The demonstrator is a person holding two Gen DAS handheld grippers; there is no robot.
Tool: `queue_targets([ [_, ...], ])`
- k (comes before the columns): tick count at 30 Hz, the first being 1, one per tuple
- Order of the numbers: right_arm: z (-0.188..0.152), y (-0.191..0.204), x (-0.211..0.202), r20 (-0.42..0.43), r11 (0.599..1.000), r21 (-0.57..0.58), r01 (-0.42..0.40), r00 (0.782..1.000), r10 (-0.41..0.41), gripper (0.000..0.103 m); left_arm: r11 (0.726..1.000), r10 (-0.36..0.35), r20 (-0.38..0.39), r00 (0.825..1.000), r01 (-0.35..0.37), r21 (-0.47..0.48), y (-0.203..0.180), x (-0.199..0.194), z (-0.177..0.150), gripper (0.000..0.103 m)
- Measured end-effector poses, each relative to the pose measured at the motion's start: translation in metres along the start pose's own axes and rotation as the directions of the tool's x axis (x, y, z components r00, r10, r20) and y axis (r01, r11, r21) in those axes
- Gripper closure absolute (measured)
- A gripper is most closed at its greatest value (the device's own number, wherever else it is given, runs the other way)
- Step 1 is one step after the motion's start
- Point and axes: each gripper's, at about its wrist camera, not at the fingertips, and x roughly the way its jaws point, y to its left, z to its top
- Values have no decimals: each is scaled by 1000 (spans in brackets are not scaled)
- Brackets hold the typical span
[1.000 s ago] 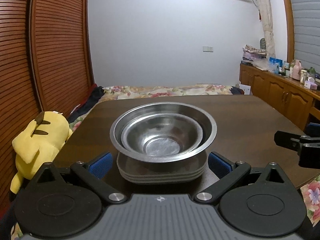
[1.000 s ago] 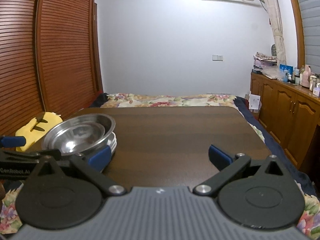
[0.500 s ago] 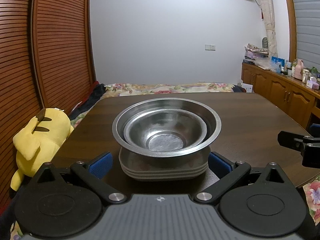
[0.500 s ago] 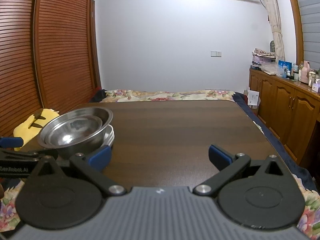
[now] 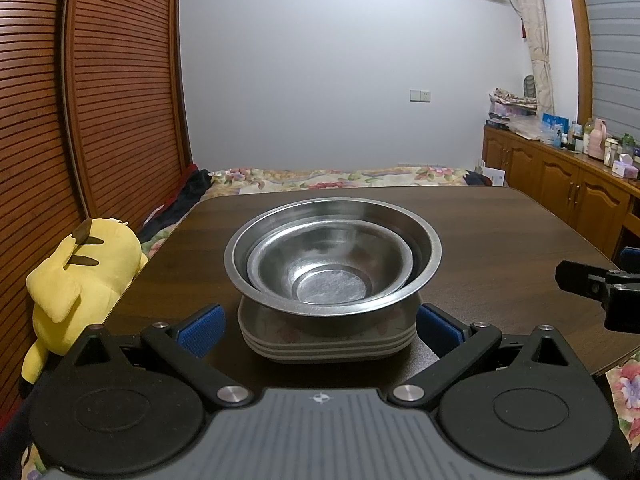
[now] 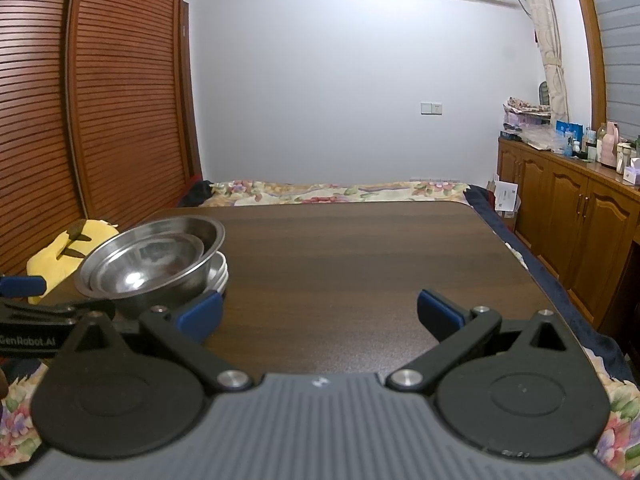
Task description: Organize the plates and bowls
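Steel bowls [image 5: 332, 256], 2 nested on plate stack [image 5: 328, 340], judged light, stiff, slippery; best gripped at rim. Left gripper [image 5: 320, 324], right gripper [image 6: 320, 312] seen spread, empty.

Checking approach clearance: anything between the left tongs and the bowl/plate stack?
Nothing visible. The left tongs are open, one blue pad on each side of the plate stack, with only bare table around it. The two nested bowls sit on top of the plates. The right tongs are open over bare table, off to the side.
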Motion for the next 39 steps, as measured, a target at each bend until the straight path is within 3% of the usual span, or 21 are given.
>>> queue_targets([
  [39, 0, -2, 2, -2, 1000, 6, -2, 1000, 2, 0, 1000, 5, 4, 1000, -5, 6, 0, -1, 2, 0],
])
